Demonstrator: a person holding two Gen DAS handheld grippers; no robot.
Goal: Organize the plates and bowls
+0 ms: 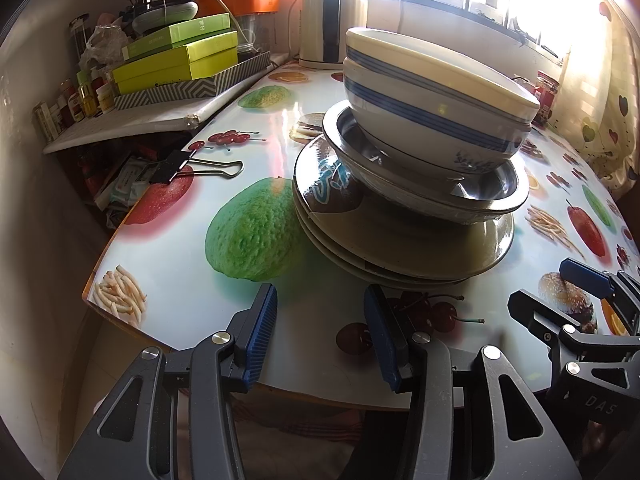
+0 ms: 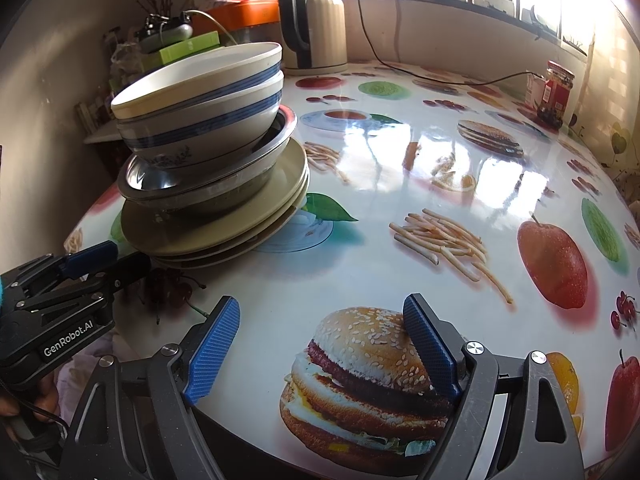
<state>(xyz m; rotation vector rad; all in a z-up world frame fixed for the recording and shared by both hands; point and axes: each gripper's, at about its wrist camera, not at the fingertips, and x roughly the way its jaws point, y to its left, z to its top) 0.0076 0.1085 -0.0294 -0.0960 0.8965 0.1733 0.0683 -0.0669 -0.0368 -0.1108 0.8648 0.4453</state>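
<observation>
Your pile of dishes sits near the front left edge of the worktop (image 2: 400, 168): two blue-striped bowls (image 1: 436, 120) nested on top, tilted, resting in a steel bowl (image 1: 492, 188), which stands on a few flat plates (image 1: 400, 252) that are themselves shifted out of line. Your left claw (image 1: 320, 320) hangs just in front of the plates, jaws roughly half apart and holding nothing. Your right claw (image 2: 320, 340) stands beside it over the printed burger, jaws parted and empty too. My reading is that the pile looks finished or nearly so, yet leans. If you tidy it, nudge the plate rims square first, and steady the striped bowls from the other side, since a push low down could tip them. Keep your pads (image 1: 262, 320) off the steel rim, which looks slippery
</observation>
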